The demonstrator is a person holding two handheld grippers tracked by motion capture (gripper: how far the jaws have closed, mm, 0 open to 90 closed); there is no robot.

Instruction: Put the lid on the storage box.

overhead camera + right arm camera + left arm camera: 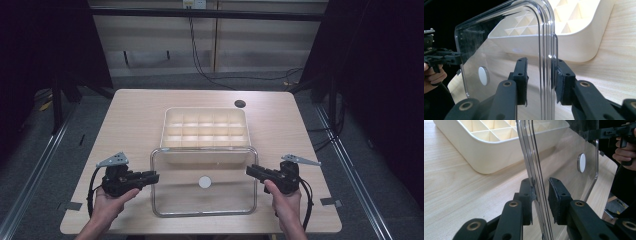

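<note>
1. Holding the clear lid point(204, 183), the left gripper point(152, 177) bites its left edge.
2. In the left gripper view, the lid point(564, 165) edge runs between the black pads point(554, 200), which sit close on it.
3. Those jaws are pulled in narrow on the lid's rim.
4. The right gripper point(251, 171) bites the lid's right edge.
5. In the right gripper view, the lid's point(506, 50) ridged rim stands between the pads point(560, 80), with the right pad touching it.
6. Its jaws are narrow too, pinching the lid.
7. The lid sits at the near middle of the tabletop point(135, 120), between both hands.
8. A white round dot point(204, 182) is in the lid's middle.
9. The cream tray point(205, 131), with many small boxes inside, sits just past the lid's far edge.
10. The lid's far edge overlaps the tray's near wall in the high view.
11. A dark round hole point(240, 104) is in the tabletop, to the far right of the tray.
</note>
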